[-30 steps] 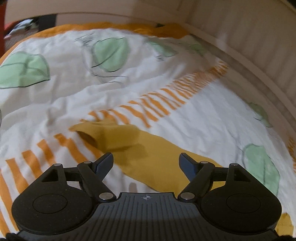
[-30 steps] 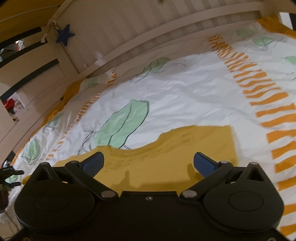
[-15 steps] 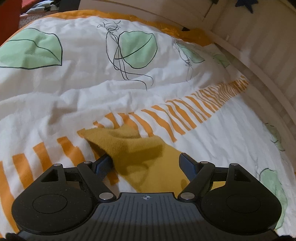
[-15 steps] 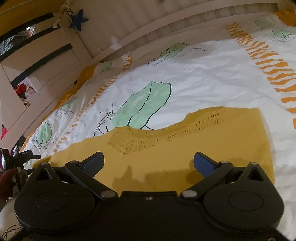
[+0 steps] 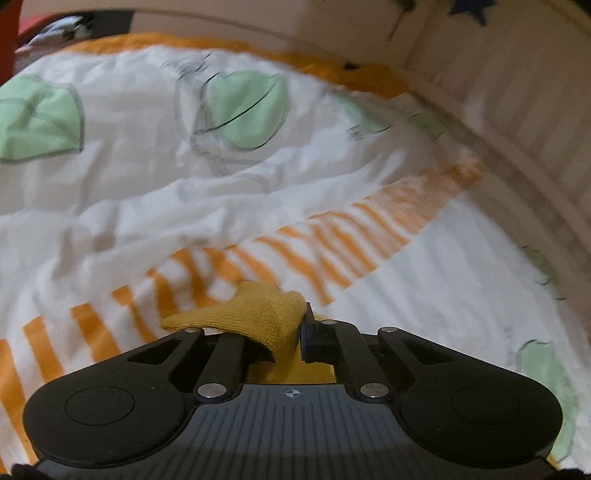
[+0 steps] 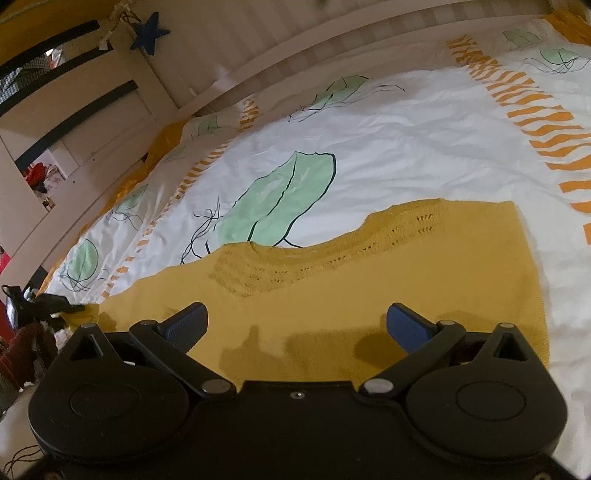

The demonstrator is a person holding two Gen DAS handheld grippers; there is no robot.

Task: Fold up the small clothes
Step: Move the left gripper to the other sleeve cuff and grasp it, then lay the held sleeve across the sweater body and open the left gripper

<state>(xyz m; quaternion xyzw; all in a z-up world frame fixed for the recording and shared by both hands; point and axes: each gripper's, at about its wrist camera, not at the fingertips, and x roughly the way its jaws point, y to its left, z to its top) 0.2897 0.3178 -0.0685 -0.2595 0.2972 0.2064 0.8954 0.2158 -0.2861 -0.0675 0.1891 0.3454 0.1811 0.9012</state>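
Observation:
A small mustard-yellow knit garment lies spread flat on the bed, with a lacy neckline along its far edge. My right gripper is open and hovers low over the garment's middle, fingers apart and empty. In the left wrist view my left gripper is shut on one end of the yellow garment; the knit fabric bunches up and folds over the left finger. The rest of the garment is hidden under that gripper.
The bed cover is white with green leaf prints and orange stripes. A pale slatted bed rail with a blue star runs along the far side. Clutter shows off the bed at the left.
My left gripper has closed on the garment's end, which was lying between open fingers before. The right gripper has moved a little nearer over the garment and stays open.

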